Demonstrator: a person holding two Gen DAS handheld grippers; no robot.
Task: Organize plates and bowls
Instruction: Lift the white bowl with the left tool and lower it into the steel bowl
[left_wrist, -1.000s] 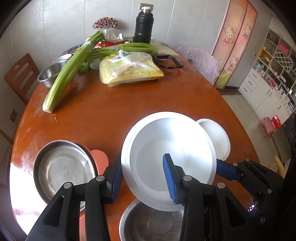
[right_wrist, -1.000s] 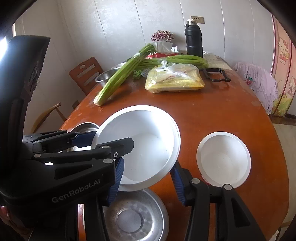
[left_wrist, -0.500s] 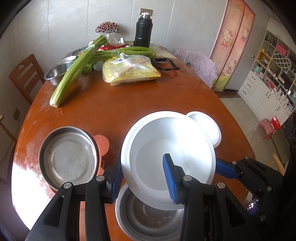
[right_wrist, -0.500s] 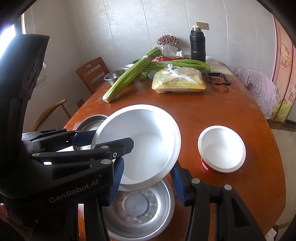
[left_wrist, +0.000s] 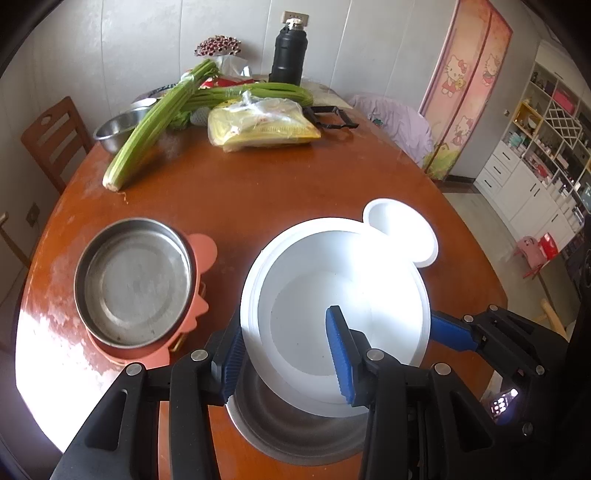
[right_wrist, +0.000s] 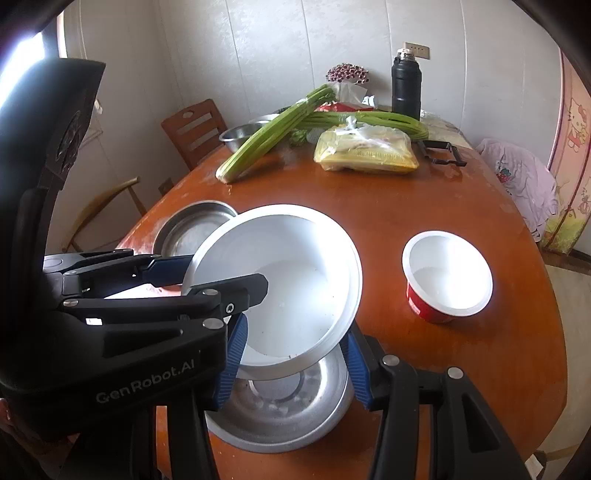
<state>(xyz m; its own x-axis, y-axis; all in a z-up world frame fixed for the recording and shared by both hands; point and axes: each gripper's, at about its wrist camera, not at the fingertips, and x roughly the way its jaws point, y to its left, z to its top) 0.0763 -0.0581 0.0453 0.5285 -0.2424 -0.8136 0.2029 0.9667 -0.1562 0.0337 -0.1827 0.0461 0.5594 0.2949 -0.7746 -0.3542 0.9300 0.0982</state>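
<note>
A large white bowl (left_wrist: 332, 295) hangs tilted above a steel bowl (left_wrist: 295, 432) that sits at the near table edge. My left gripper (left_wrist: 284, 325) is shut on the white bowl's left rim, one blue pad outside and one inside. My right gripper (right_wrist: 293, 332) is shut on the near rim of the white bowl (right_wrist: 288, 280), over the steel bowl (right_wrist: 280, 413). A steel pan (left_wrist: 133, 284) rests on an orange mat at the left. A small white bowl with a red outside (right_wrist: 447, 273) stands to the right.
On the far half of the round wooden table (left_wrist: 258, 199) lie celery stalks (left_wrist: 155, 125), a plastic food bag (left_wrist: 258, 125), another steel bowl (left_wrist: 118, 129) and a black flask (left_wrist: 288, 55). A wooden chair (left_wrist: 51, 140) stands at the left.
Both grippers carried the white bowl back toward the near table edge. It now hangs over the steel bowl, more of which shows. The steel pan and small bowl lie farther off.
</note>
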